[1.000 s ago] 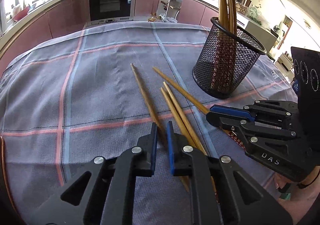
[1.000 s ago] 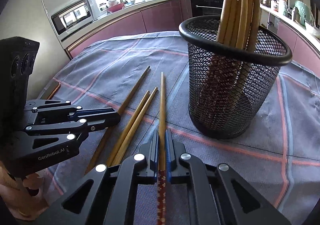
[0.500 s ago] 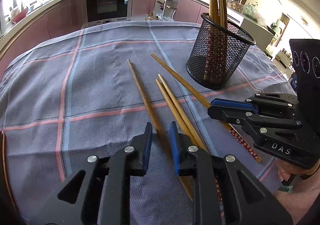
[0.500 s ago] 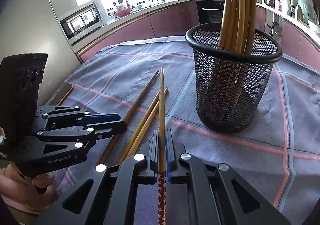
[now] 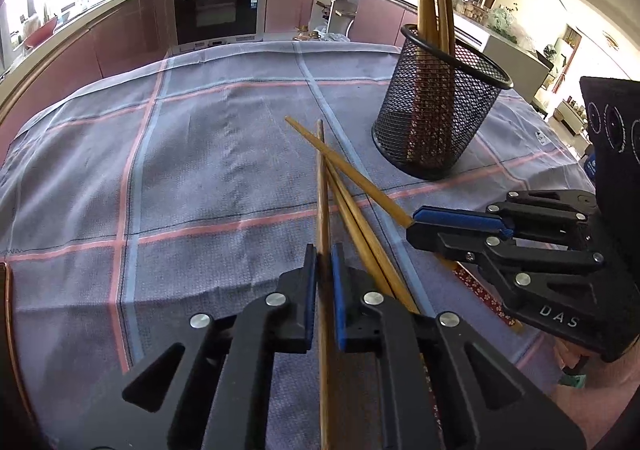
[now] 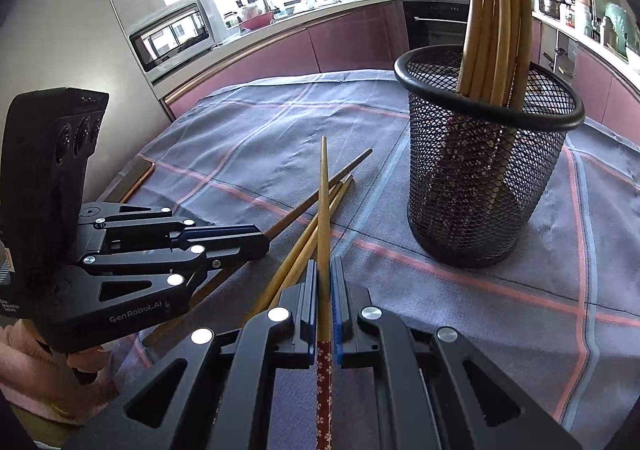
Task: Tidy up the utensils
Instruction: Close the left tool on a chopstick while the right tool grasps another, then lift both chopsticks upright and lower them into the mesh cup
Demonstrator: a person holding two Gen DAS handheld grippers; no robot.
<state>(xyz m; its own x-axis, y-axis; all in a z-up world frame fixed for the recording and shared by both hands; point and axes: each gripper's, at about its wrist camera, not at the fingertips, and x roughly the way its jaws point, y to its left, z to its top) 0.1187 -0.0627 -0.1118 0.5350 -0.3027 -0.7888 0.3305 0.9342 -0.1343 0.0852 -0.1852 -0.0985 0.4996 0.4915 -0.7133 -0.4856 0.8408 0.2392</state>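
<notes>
Both pairs of fingers are clamped tight here! The left gripper (image 5: 324, 278) pinches a plain wooden chopstick (image 5: 321, 185) between its blue pads, the stick running straight ahead over the cloth. The right gripper (image 6: 325, 290) is closed on a second chopstick (image 6: 323, 201), the one with a red flowered handle end, and its tip crosses above the others. Two more chopsticks (image 6: 310, 242) lie side by side on the checked tablecloth (image 5: 192, 169), between the two grippers. Further back and to the right stands the black mesh holder (image 6: 484, 185), upright, with several chopsticks already standing in it.
</notes>
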